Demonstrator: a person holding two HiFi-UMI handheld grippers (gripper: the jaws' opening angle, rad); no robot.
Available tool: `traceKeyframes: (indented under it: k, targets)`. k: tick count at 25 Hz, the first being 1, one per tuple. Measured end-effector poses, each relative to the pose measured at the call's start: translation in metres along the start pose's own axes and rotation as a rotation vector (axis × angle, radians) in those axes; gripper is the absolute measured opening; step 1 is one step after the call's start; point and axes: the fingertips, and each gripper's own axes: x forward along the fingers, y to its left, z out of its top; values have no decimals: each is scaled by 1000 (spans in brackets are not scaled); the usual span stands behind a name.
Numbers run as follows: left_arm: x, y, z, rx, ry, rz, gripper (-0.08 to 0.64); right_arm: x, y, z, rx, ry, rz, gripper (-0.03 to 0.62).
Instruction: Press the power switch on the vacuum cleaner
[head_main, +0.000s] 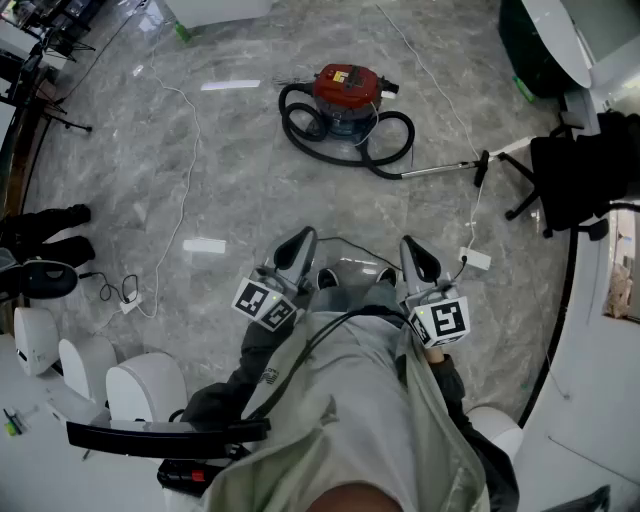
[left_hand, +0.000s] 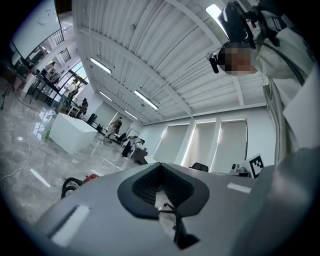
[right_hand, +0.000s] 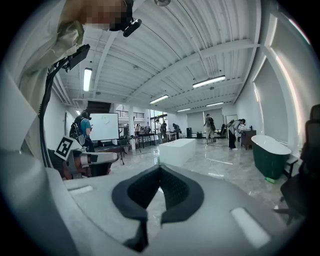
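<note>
The red vacuum cleaner (head_main: 345, 92) stands far ahead on the grey marble floor, with its black hose (head_main: 300, 130) coiled round it and the metal wand (head_main: 440, 168) lying out to the right. In the left gripper view a slice of the vacuum cleaner (left_hand: 88, 177) shows low at the left. Both grippers are held close to the person's body, well short of the machine. My left gripper (head_main: 300, 242) is shut and holds nothing, and my right gripper (head_main: 416, 252) is the same. Seen from their own cameras, the left gripper (left_hand: 162, 200) and the right gripper (right_hand: 150, 200) have their dark pads meeting at the tips.
A white cord runs from the vacuum to a power strip (head_main: 474, 258) on the floor at right. A black office chair (head_main: 570, 175) stands beside the wand's end. White rounded machines (head_main: 140, 385) crowd the lower left. A dark green tub (head_main: 530, 45) sits at the far right.
</note>
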Motion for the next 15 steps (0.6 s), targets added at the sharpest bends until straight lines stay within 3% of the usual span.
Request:
traceKeyframes:
  k: [10,15]
  targets:
    - [-12,14,11,-2,-30,15,4,16,18,6,-19,-15,23,0]
    - [-10,15,11,-8,-33,7,5,12,16,5,23,-36,9,1]
